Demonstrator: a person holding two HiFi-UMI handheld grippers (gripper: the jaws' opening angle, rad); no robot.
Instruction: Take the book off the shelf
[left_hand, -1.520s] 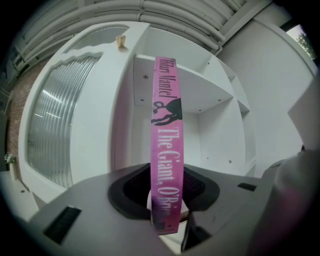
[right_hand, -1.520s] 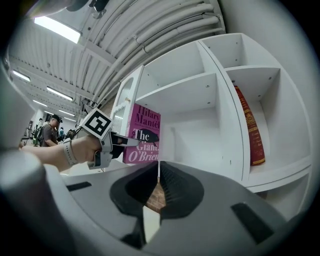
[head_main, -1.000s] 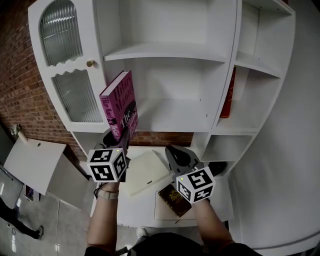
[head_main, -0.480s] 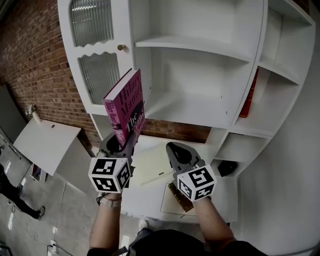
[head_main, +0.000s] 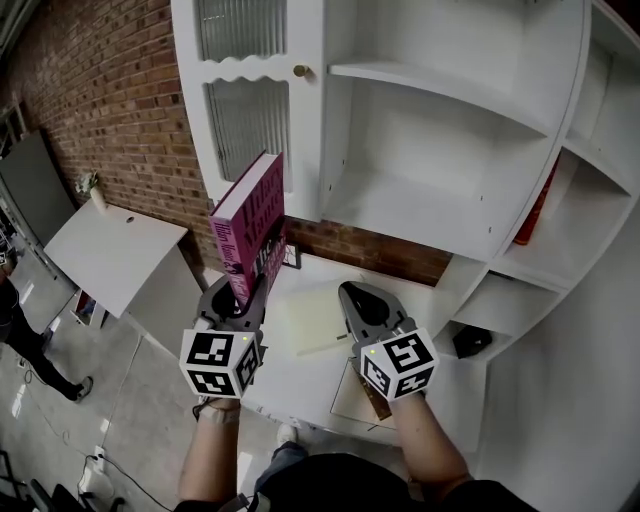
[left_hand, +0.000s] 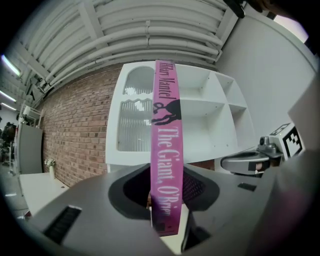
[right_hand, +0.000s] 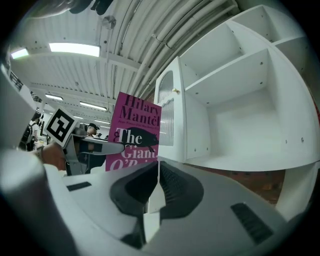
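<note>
The pink book (head_main: 250, 225), a Hilary Mantel title with its spine turned toward the holder, is held upright by its lower end in the left claw (head_main: 243, 300). That claw's jaws are seen in the left gripper view to stand partly apart and pressed against the two covers. The book is carried in front of the ribbed-glass door (head_main: 245, 110) of the white cabinet (head_main: 305, 140). It is clear of the open shelf (head_main: 420, 215), which lies bare to its right and farther off. The removal itself is therefore judged done, and the step in hand is taken to be the carry away from the cabinet. A set-down is probably what remains, and for that the grip would have to be kept firm while the tall book is lowered or tipped flat. The right claw (head_main: 362, 305) is closed on nothing, its jaws meeting, just to the right of the left one. Below both lies the white worktop (head_main: 330, 275), where a cream pad (head_main: 315, 320) occupies the stretch between the claws. Two edges are to be minded: the door frame just behind the book's top, and the worktop's left edge close under the left claw. Open room is offered toward the near left. A red book (head_main: 535, 215) in the right-hand compartment stands well apart.
</note>
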